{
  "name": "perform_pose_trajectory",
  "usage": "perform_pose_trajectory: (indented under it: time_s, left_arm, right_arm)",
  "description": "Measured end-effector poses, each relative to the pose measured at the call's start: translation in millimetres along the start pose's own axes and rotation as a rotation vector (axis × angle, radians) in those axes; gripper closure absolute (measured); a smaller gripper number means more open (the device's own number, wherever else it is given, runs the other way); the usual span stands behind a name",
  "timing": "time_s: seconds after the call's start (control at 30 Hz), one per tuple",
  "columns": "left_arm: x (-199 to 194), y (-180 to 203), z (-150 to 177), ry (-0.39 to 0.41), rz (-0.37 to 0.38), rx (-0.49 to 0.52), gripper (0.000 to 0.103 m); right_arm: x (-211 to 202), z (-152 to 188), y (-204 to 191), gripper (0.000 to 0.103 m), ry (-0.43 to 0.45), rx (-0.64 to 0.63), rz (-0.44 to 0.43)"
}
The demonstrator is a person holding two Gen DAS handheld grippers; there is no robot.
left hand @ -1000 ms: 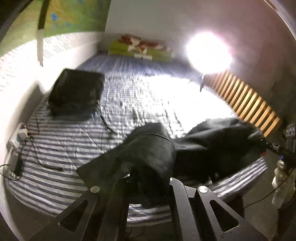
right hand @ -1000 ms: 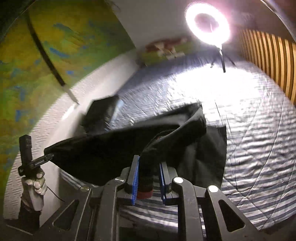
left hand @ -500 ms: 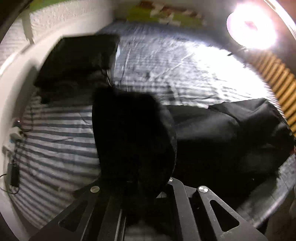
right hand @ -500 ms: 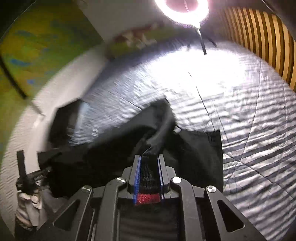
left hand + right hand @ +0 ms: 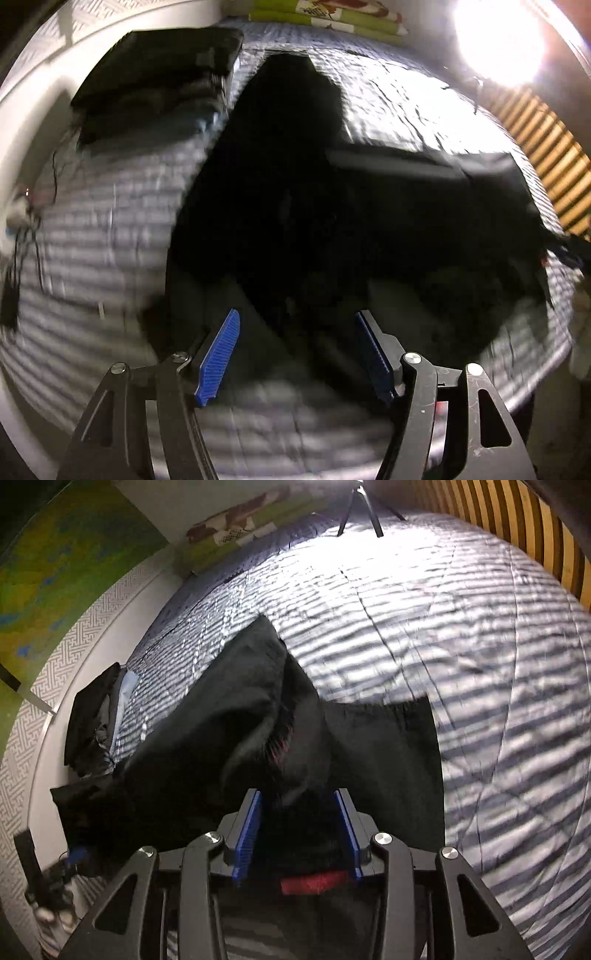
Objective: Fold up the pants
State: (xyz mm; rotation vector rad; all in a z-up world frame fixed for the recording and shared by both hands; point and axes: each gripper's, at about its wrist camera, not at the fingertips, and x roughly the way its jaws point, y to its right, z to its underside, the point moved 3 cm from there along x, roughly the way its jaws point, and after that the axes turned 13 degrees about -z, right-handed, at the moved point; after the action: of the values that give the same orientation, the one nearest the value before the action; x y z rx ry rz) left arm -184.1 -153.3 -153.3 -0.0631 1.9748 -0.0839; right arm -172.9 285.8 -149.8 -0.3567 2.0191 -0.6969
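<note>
A: Left gripper [image 5: 297,350] — state?

B: Jaws opening, blue pads [image 5: 218,358] standing wide apart. A second ago they were clamped on a bunch of the black pants [image 5: 332,206]; that bunch has dropped out. Dark cloth lies beyond the tips, nothing pressed between them.

A: And the right gripper [image 5: 301,827]?

B: Also opening, but narrower. Black cloth and a red tag [image 5: 314,882] sit between its pads; half a second ago the pads were tight on that same fold. Cannot tell if the pads touch the cloth now.

A: Where are the pants now?

B: Down on the striped bed [image 5: 92,229], near edge. Earlier they hung in the air between the two grippers; now they lie spread, one part running toward the far side, another flat toward the right. In the right wrist view the pants [image 5: 229,716] are heaped, with a flat panel to the right on the bed [image 5: 480,664].

A: Anything else?

B: The dark folded stack [image 5: 159,77] sits at far left, unchanged, apart from the pants. Both views look more steeply down on the bed than before. Left view is motion-blurred.
</note>
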Motion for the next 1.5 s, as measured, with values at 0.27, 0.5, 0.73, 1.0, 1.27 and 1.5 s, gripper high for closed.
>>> perform_pose_trajectory:
  time_s: [0.27, 0.5, 0.73, 1.0, 1.27, 1.5]
  left_arm:
    - [7, 51, 55, -0.141, 0.110, 0.047, 0.035]
    - [-11, 79, 40, -0.088, 0.128, 0.037, 0.080]
    - [-115, 43, 6, 0.065, 0.325, -0.083, 0.086]
    - [-189, -53, -51, 0.230, 0.359, -0.233, 0.087]
    - [-295, -196, -82, 0.427, 0.157, -0.431, 0.088]
    - [-479, -239, -68, 0.705, 0.011, -0.406, 0.088]
  right_arm:
    - [2, 21, -5, 0.065, -0.039, -0.002, 0.010]
    - [-20, 18, -42, 0.088, -0.001, -0.113, 0.055]
    - [-75, -20, -124, 0.091, 0.134, -0.234, -0.007]
    - [-43, -79, -234, 0.091, 0.114, -0.374, 0.036]
    - [32, -103, -472, 0.093, 0.053, -0.672, -0.147]
    - [-103, -125, -604, 0.093, 0.250, -0.806, -0.487]
